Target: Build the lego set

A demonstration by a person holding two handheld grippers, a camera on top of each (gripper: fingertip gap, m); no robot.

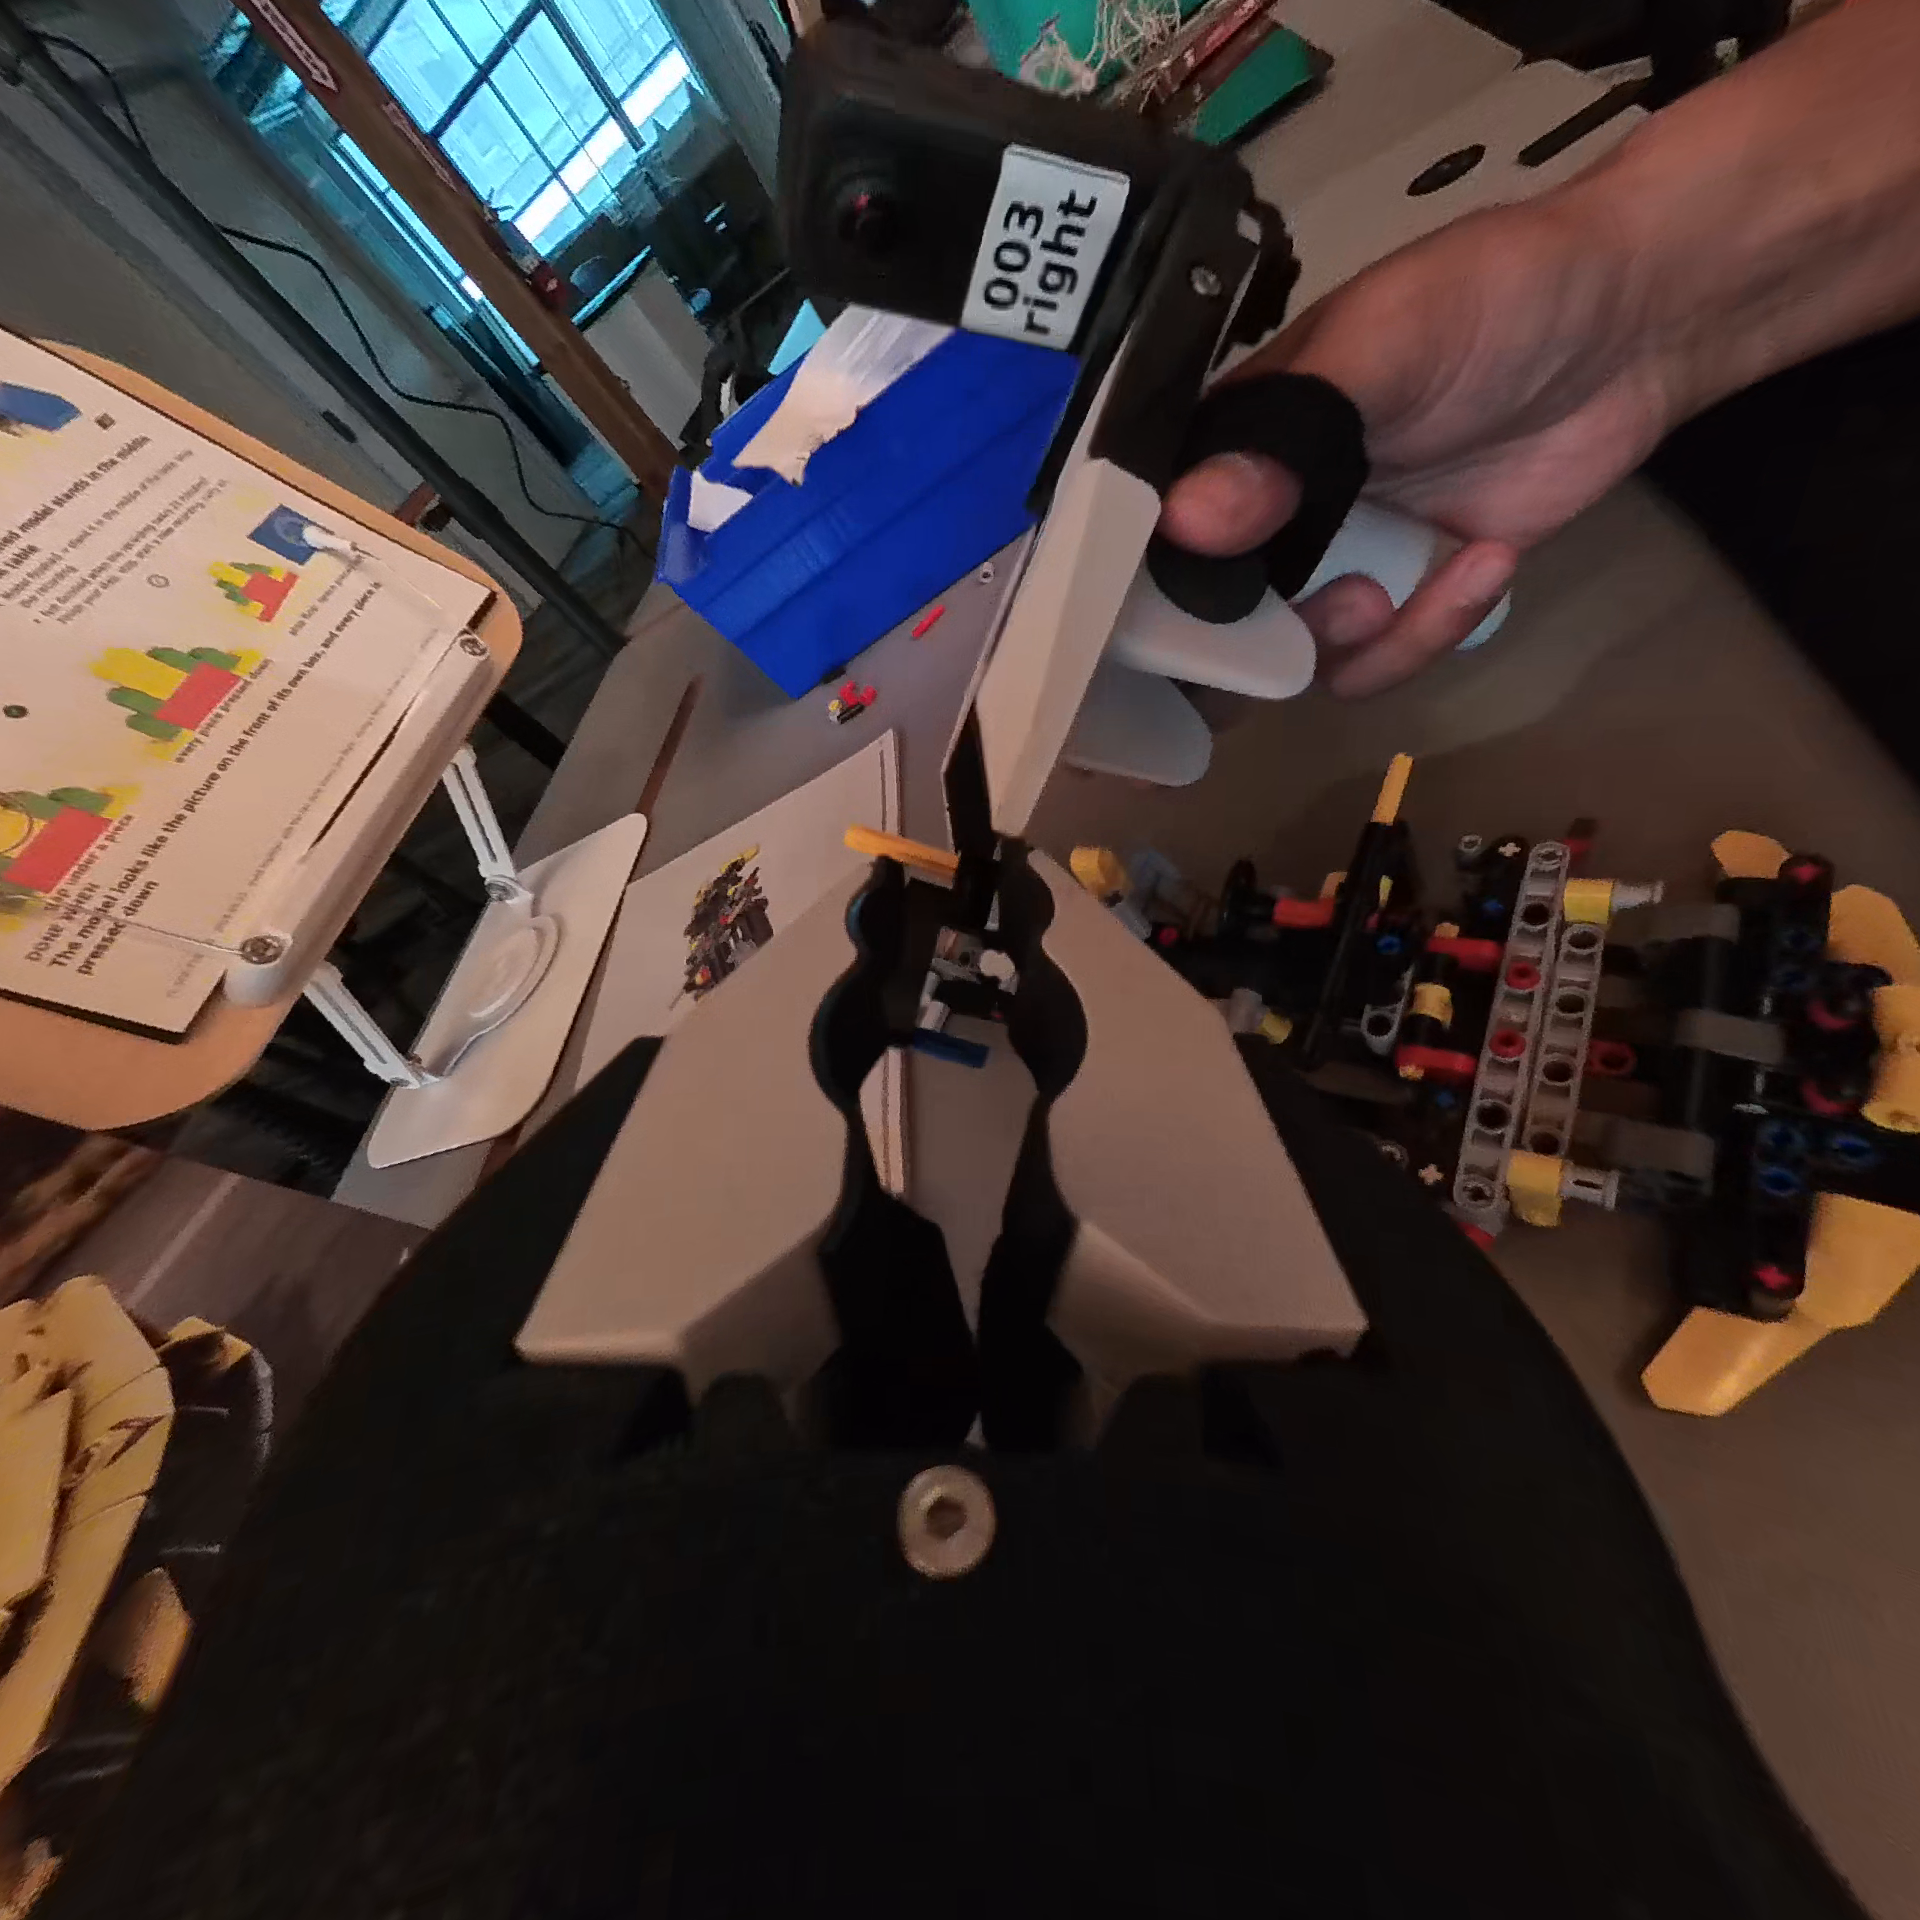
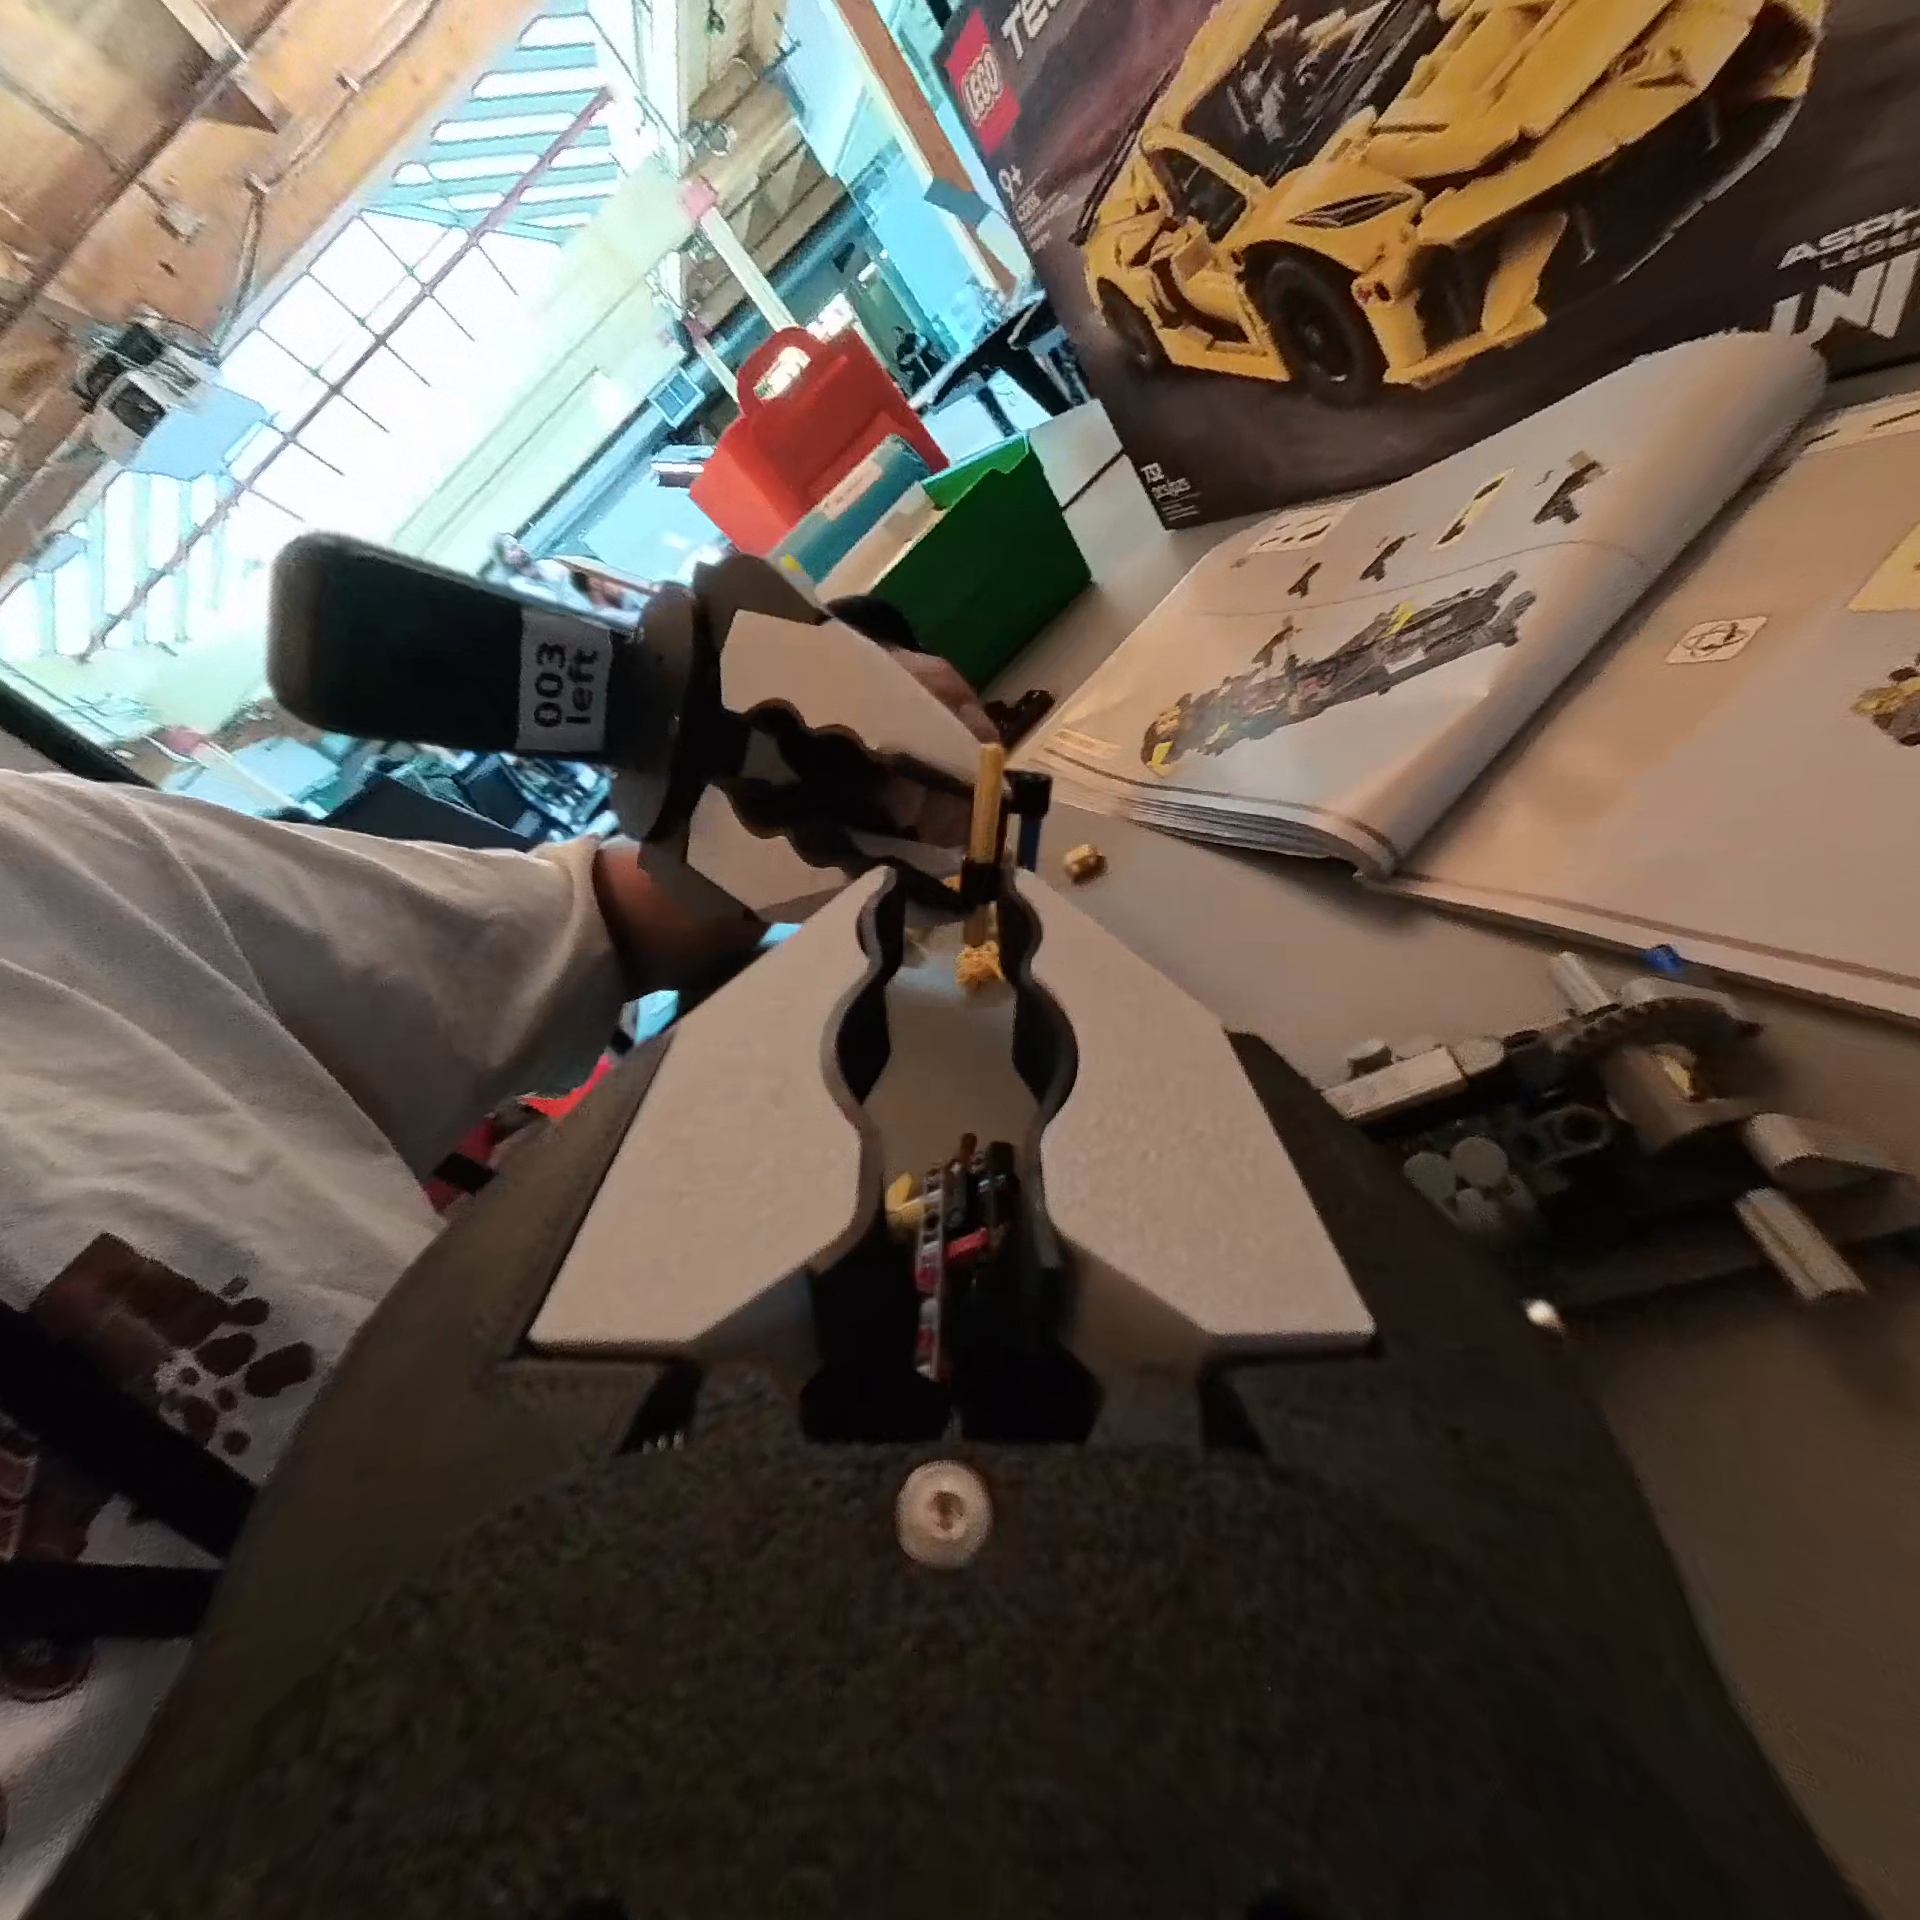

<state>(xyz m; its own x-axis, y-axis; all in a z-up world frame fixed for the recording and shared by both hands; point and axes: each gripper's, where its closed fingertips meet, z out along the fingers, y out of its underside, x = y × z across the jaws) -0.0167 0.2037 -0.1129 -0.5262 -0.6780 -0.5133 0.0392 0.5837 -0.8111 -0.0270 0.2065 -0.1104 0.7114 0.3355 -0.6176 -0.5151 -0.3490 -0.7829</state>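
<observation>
My left gripper (image 1: 956, 894) is shut on a small black, grey and blue sub-assembly (image 1: 961, 987), held above the table. My right gripper (image 1: 971, 821) comes down from above, and its tips meet that piece. In the right wrist view my right gripper (image 2: 951, 904) is shut on a yellow axle (image 2: 987, 821) that passes through a black connector. The left gripper (image 2: 935, 790) comes in from the left and holds the black part with a blue pin (image 2: 1029, 816). The yellow axle (image 1: 899, 847) sticks out to the left. The half-built black, grey and yellow chassis (image 1: 1558, 1039) lies on the table to the right.
A blue bin (image 1: 862, 520) stands behind, with small loose pieces (image 1: 852, 704) before it. An open instruction booklet (image 2: 1403, 665), the set's box (image 2: 1455, 208) and a green bin (image 2: 987, 561) lie ahead. A grey-black sub-assembly (image 2: 1558, 1122) and a loose yellow piece (image 2: 1083, 860) rest nearby. A placard on a stand (image 1: 208, 675) is at the left. My two grippers' fingertips are within a few centimetres of each other.
</observation>
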